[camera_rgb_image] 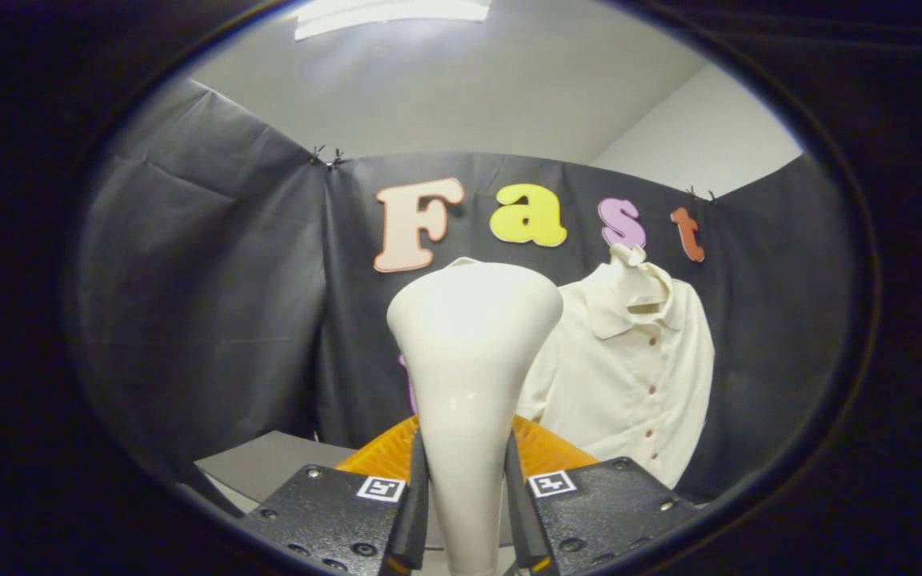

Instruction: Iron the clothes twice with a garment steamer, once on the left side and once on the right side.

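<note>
My tool (467, 512) is clamped on the steamer (471, 352) handle, head up, shirt (629, 376) hanging beyond and right of it on the booth wall, not touching; risk is the glossy handle twisting in the grip mid-stroke; no readable brand or label.

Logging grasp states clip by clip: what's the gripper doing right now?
Gripper: shut on the white garment steamer, both fingers pressing its handle.
</note>
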Demonstrator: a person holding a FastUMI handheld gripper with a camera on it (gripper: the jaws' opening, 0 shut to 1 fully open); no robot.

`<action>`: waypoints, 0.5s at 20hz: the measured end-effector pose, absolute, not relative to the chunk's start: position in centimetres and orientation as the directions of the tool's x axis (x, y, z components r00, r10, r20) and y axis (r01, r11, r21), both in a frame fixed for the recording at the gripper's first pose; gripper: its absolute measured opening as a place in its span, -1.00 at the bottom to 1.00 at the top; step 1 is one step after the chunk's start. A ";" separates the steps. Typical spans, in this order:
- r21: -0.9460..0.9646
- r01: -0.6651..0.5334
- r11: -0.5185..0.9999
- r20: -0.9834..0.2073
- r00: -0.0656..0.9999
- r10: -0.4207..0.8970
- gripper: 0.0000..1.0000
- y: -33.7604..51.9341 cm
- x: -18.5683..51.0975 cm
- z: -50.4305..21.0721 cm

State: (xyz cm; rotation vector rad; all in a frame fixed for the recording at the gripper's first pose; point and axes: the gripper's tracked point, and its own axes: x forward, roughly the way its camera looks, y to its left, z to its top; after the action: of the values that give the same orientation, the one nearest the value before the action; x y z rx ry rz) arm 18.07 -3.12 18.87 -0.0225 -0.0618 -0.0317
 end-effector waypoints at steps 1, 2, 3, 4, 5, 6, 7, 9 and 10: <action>-0.028 0.049 0.998 0.049 0.998 -0.047 -0.16 -4.9 18.8 18.8; -0.035 0.068 0.997 0.034 0.997 -0.067 -0.17 -6.7 19.6 18.5; -0.047 0.093 0.995 0.027 0.995 -0.092 -0.16 -8.7 20.5 18.3; -0.048 0.111 0.993 0.022 0.994 -0.110 -0.16 -10.4 21.4 18.2; -0.044 0.119 0.992 0.023 0.993 -0.118 -0.16 -11.7 22.3 18.2; -0.042 0.129 0.991 0.017 0.992 -0.129 -0.16 -13.0 23.3 18.1; -0.048 0.137 0.989 0.018 0.990 -0.137 -0.16 -14.3 24.4 18.1; -0.050 0.142 0.989 -0.007 0.990 -0.142 -0.16 -16.2 26.5 17.4; -0.057 0.140 0.989 -0.030 0.989 -0.142 -0.16 -17.0 27.5 16.7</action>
State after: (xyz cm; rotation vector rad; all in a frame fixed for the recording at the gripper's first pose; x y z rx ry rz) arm 27.53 -17.01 16.71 -0.0546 0.0337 -0.1413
